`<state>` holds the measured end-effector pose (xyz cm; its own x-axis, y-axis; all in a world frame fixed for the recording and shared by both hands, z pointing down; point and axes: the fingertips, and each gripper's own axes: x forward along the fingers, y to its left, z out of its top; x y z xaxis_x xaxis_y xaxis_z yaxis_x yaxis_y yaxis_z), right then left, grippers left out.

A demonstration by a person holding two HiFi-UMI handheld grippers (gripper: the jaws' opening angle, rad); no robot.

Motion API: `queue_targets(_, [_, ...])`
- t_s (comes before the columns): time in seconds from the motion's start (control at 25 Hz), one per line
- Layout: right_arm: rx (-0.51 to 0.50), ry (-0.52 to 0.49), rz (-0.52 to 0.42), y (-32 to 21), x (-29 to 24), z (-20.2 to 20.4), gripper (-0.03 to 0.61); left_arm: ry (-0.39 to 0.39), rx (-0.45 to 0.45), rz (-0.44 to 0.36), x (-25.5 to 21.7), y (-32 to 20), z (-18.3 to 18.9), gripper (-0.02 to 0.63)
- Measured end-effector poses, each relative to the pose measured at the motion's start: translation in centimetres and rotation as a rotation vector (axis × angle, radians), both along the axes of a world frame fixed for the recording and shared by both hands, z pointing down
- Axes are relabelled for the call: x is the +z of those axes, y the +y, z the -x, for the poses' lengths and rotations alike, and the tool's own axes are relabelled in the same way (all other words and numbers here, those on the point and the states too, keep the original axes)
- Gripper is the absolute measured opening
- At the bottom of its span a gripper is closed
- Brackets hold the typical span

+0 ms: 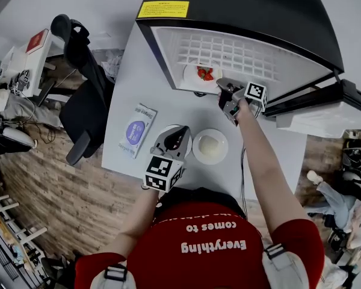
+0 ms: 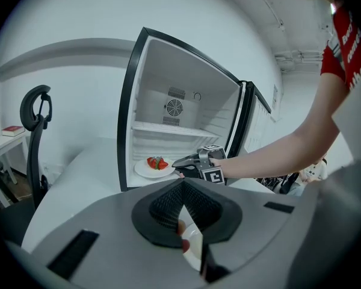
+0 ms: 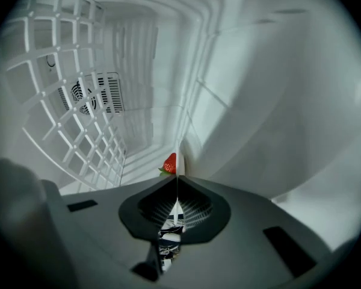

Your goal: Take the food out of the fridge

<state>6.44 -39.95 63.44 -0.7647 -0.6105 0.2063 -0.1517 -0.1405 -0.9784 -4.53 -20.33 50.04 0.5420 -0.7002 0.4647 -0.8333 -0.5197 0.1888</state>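
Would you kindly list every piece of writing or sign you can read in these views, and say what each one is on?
"Everything comes to": on the person's red shirt, upside down in the head view.
The yellow label on top of the fridge: print too small to read.
The packet on the table: print blurred, unreadable.

Item: yellow rectangular label on the black fridge, print too small for me to read; blue-and-white flat packet likewise (lettering illegible).
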Motion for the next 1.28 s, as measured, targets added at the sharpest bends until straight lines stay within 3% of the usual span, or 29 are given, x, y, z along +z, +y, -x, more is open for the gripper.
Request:
queue_targets(0.48, [0.030,-0.099,-0.076,5.3,-5.4,-2.4,0.018,0.019,0.029,-0.060,-2.2,1.0,-1.2,0.000])
queue_targets(0.8, [0.023,-0.157,-0.163,10.0,-10.8,-0.9,0.018,0.059,0.097,-0.111,-4.2,1.1,-3.8,0.000])
queue_targets(1.28, [0.051,-0.090,-0.218,17.0,-15.4,0.0,0.018,0.085,0.150,-0.167,-6.3,4.1,-5.3,0.000])
